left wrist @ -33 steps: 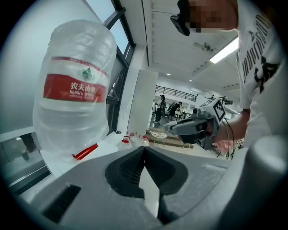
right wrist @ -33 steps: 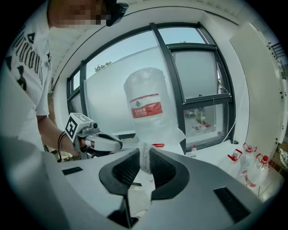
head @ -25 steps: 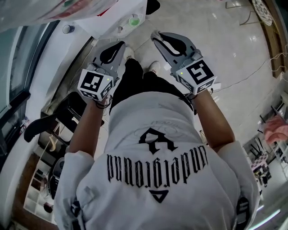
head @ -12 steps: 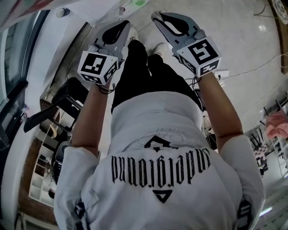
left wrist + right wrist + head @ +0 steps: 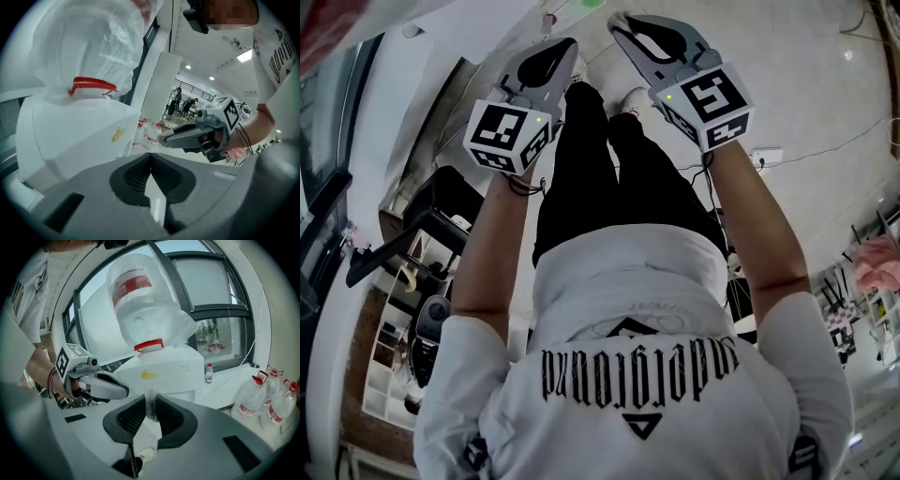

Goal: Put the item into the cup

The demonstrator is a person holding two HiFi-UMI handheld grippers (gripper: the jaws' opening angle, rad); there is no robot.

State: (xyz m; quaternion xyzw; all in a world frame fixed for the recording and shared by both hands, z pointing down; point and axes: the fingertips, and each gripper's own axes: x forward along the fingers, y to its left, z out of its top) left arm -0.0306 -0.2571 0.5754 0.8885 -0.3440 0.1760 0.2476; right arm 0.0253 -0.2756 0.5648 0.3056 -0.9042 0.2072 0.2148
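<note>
A person is standing and holding two hand-held grippers out ahead, facing a white water dispenser [image 5: 174, 365] with an upturned bottle [image 5: 140, 301] on top. The left gripper [image 5: 150, 158] is showing its jaws drawn fully together with nothing between them. The right gripper [image 5: 151, 409] is pinching its jaws on a thin, pale, see-through strip [image 5: 151, 401] that is poking up past the tips (too small and blurred to name, but probably the task's item). No cup is clearly showing in any view, so the item is sitting in the right gripper's hold, out in front of the dispenser and well above the floor. Spare water bottles [image 5: 274, 401] are standing on the floor to the right. Judging by its look, the strip is likely to be very light and flimsy, bending easily and perhaps sliding between smooth pads. The pinch low on the strip seems sensible. A gentle but firm squeeze should be enough, and on release it may be clinging to a pad instead of dropping cleanly.
</note>
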